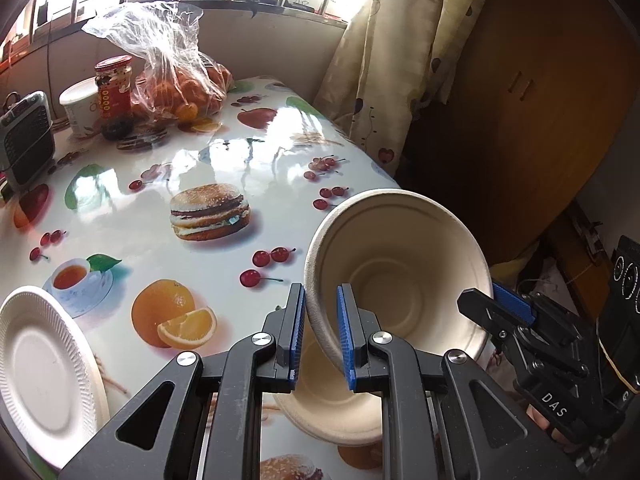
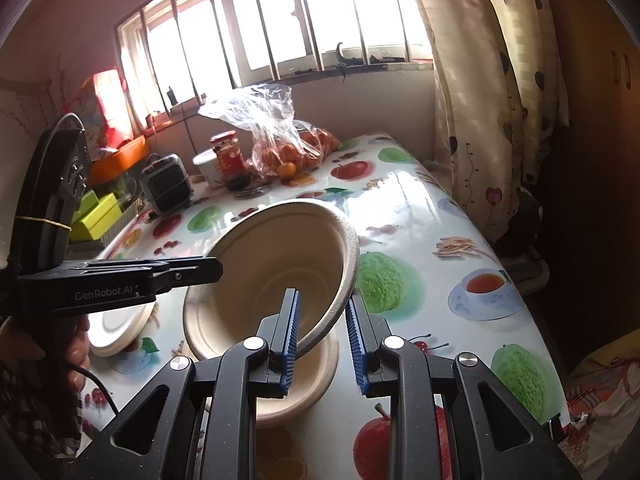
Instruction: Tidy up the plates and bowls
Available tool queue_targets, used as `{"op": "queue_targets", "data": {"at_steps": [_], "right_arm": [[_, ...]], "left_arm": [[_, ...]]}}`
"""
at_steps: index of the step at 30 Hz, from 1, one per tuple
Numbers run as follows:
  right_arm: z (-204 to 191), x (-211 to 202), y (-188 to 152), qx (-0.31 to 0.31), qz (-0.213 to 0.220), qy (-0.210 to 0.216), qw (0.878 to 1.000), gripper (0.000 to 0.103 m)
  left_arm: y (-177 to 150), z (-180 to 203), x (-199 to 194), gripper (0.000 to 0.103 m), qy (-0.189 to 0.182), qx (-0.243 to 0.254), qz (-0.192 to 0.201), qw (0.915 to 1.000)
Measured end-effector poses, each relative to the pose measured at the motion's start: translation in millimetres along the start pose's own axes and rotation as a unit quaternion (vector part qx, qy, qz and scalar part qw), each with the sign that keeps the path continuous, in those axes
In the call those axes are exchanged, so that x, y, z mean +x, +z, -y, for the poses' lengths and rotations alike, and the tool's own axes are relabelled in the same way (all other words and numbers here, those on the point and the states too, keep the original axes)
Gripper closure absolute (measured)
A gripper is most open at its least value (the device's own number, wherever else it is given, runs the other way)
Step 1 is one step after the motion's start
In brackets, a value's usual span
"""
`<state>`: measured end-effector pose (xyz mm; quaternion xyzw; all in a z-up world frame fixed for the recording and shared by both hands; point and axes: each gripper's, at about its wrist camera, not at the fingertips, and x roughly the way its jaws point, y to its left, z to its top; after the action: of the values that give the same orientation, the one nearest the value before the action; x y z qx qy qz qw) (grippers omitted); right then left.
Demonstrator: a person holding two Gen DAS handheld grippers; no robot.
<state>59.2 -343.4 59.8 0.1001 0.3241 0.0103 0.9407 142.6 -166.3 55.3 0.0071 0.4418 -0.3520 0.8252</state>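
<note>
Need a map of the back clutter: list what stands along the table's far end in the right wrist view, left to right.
Small grey heater → white tub → red-lidded jar → clear bag of oranges.

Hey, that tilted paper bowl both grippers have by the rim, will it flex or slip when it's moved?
The tilted bowl looks like thin moulded pulp, so probably light and slightly flexible. The left gripper pinches only its rim, so it may pivot. The matte surface and ribbed pads suggest little slipping.
</note>
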Motion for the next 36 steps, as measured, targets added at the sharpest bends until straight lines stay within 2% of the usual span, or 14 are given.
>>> {"op": "queue_targets", "data": {"at_steps": [36], "right_arm": [[-27,-9,-20,-0.014,-0.003,0.012,1.000,0.080]], "left_arm": [[-31,-14,-22,0.086,0.005,-0.019,0.008,0.9998]]}}
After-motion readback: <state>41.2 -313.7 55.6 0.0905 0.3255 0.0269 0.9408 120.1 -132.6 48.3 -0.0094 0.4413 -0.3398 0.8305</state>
